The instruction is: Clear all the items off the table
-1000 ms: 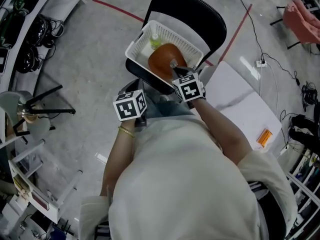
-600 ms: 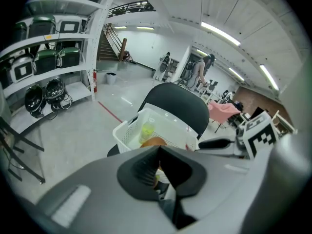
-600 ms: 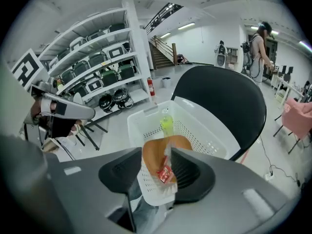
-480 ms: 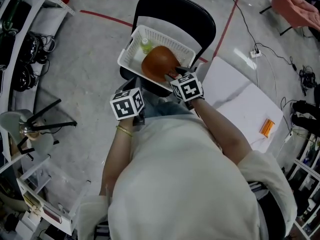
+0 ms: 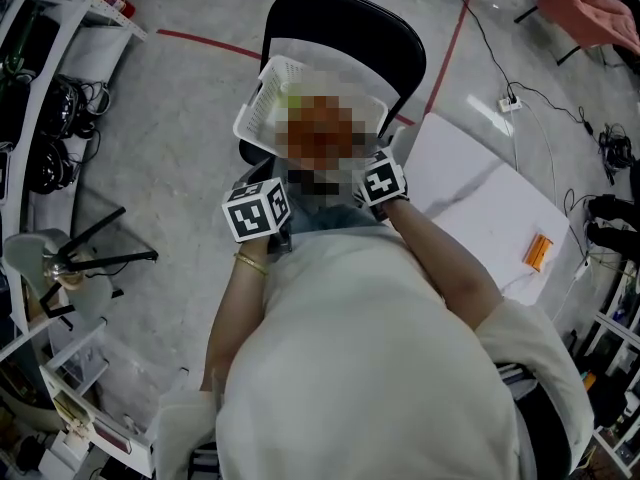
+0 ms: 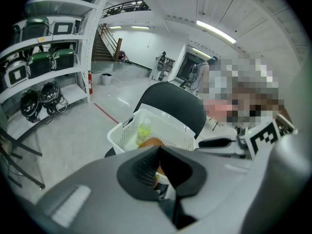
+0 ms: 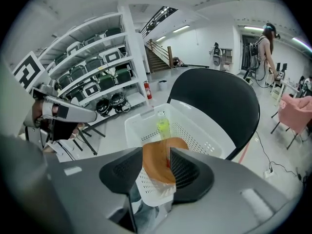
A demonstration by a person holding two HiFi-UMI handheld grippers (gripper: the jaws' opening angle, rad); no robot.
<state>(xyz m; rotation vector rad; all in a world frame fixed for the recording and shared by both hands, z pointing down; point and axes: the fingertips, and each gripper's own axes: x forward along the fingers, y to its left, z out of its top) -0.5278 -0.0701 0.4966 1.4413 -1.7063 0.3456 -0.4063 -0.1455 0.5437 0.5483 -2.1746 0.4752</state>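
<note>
On black chair (image 7: 219,91): white perforated plastic basket (image 7: 197,130) as drop-off, holding orange-brown rounded bowl (image 7: 157,167), yellow-green bottle (image 7: 163,128). Right tool (image 7: 156,152) spread, jaws just opening, freeing bowl between them; left tool (image 6: 158,150) pressed together, empty.

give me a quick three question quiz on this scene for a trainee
1. True or false: the white basket stands on the black chair.
2. What lies in the basket with the orange item? A) yellow-green bottle B) red mug C) blue sponge
3. Are the left gripper's jaws together or apart?
Key: 1 true; 2 A; 3 together.
</note>
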